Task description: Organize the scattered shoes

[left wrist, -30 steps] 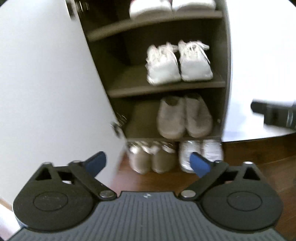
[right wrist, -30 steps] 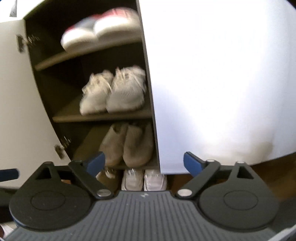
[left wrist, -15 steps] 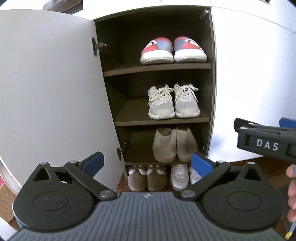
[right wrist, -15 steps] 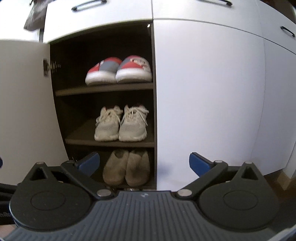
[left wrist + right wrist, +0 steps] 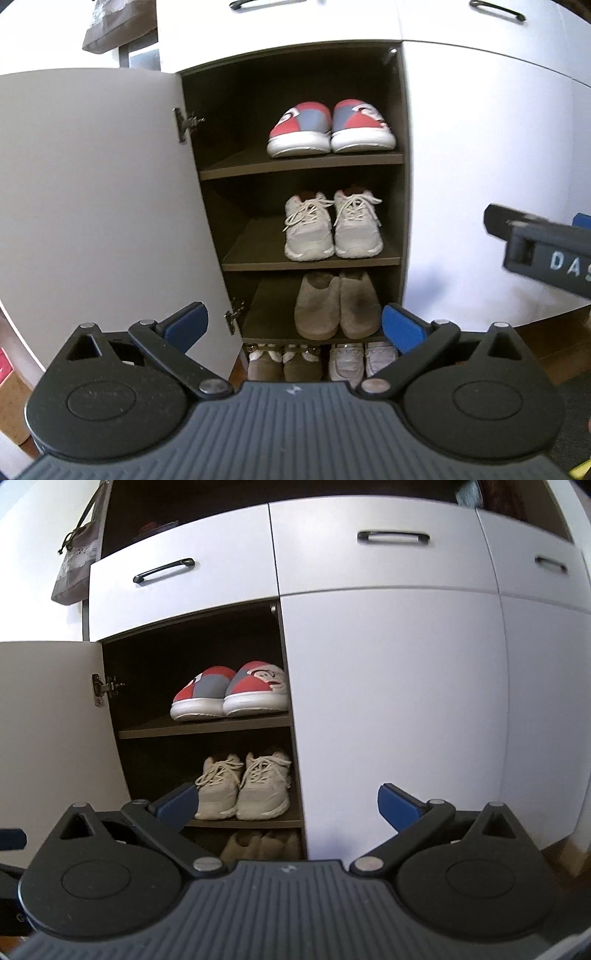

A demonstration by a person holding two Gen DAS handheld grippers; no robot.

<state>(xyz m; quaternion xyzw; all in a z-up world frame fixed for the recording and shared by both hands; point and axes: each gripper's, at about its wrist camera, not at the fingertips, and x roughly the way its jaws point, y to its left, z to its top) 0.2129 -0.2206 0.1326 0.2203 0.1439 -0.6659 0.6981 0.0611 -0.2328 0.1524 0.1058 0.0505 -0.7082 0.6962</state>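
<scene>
An open shoe cabinet (image 5: 402, 184) holds pairs on dark shelves. Red-and-grey slip-ons (image 5: 330, 127) (image 5: 231, 692) sit on the top shelf, white laced trainers (image 5: 332, 225) (image 5: 243, 786) on the middle one, tan slippers (image 5: 338, 304) (image 5: 260, 843) below. On the floor under the cabinet stand brown shoes (image 5: 282, 363) and white loafers (image 5: 364, 360). My left gripper (image 5: 291, 326) is open and empty, well back from the shelves. My right gripper (image 5: 286, 806) is also open and empty; its dark body (image 5: 543, 245) shows at the right edge of the left wrist view.
The white cabinet door (image 5: 96, 206) stands swung open to the left. Closed white doors (image 5: 399, 709) fill the right side, with handled drawers (image 5: 177, 590) above. A cloth bag (image 5: 75, 568) hangs at the upper left. Cardboard boxes (image 5: 554, 350) rest on the wooden floor at right.
Both grippers have pulled back and risen from the cabinet, so the shelves look smaller and the drawers above have come into view. Both stay open and empty.
</scene>
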